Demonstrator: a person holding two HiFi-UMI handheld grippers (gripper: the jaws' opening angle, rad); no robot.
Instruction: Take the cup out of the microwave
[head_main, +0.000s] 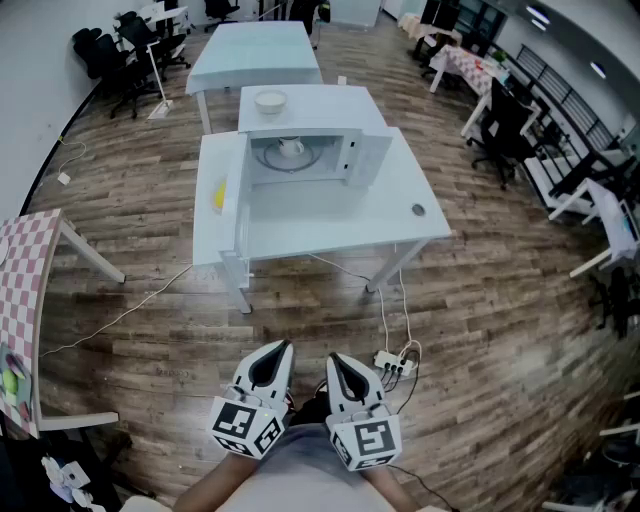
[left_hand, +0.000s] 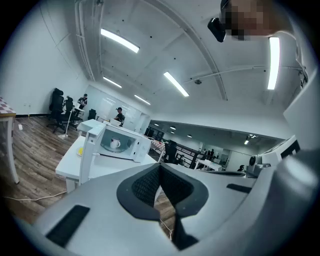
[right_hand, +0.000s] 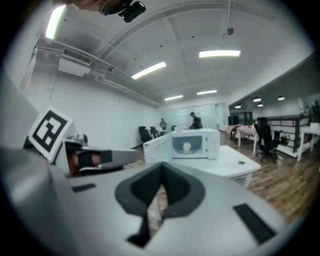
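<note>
The cup (head_main: 291, 148) is inside the microwave (head_main: 362, 152). It is white and stands upright on the round glass plate (head_main: 283, 162) in the cooking chamber, with its long axis vertical and its mouth facing up. It is too small in my views to say which way the handle points. In the left gripper view I see the cup (left_hand: 115, 143) through the open front. The microwave door (head_main: 238, 200) is swung fully open to the left side. On the roof of the microwave sits a white bowl (head_main: 270, 100), and I cannot see whether it contains anything. The microwave stands at the far edge of a white table (head_main: 340, 225). A small yellow thing (head_main: 218, 196) lies on this table just beside the open door, and a small dark round object (head_main: 417, 210) lies near the right edge. Both grippers are well apart from the table, low at the near side and side by side, pointing toward the microwave. The left gripper (head_main: 282, 348) has its jaws together with nothing between them, and the right gripper (head_main: 334, 358) is likewise closed and empty. A power strip (head_main: 392, 365) lies on the wooden floor near the right gripper.
</note>
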